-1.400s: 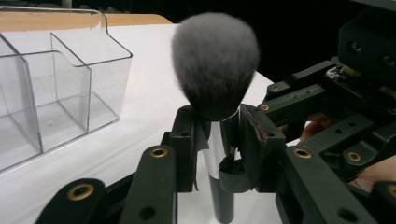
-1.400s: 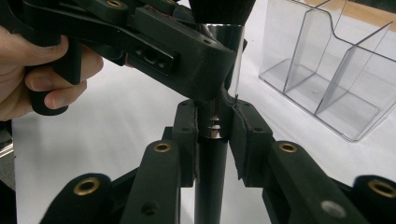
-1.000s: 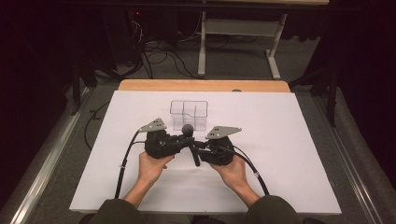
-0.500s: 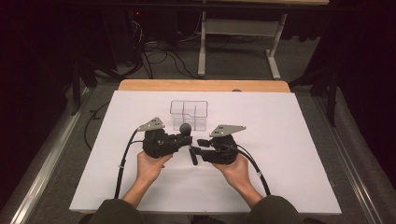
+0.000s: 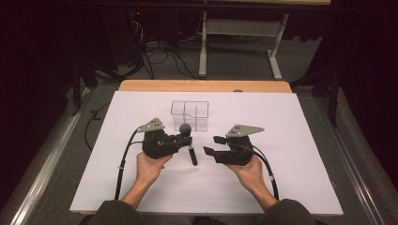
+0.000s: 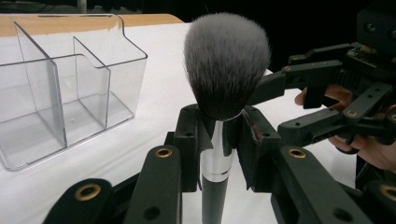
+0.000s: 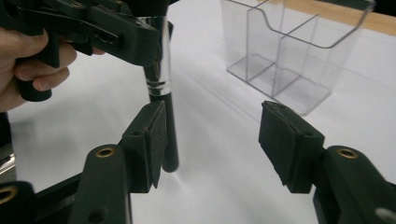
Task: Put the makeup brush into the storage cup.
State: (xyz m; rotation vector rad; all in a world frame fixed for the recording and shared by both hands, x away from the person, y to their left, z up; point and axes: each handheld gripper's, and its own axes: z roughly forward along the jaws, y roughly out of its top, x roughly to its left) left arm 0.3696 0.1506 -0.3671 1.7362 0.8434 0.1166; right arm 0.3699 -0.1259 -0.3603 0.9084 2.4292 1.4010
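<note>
The left claw (image 6: 219, 135) is clamped on the brush's (image 5: 187, 143) silver ferrule, holding it roughly upright above the counter (image 5: 300, 122), bristles up and black handle hanging down. The right claw (image 7: 210, 135) gapes wide and empty just right of the handle. The clear organizer (image 5: 190, 115) probably stands just beyond the brush.

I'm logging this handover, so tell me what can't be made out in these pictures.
- Makeup brush handle end: cut off by the left gripper view's bottom edge.
- Brush bristles: cut off by the right gripper view's top edge.
- Clear organizer contents: too small in the high view.
</note>
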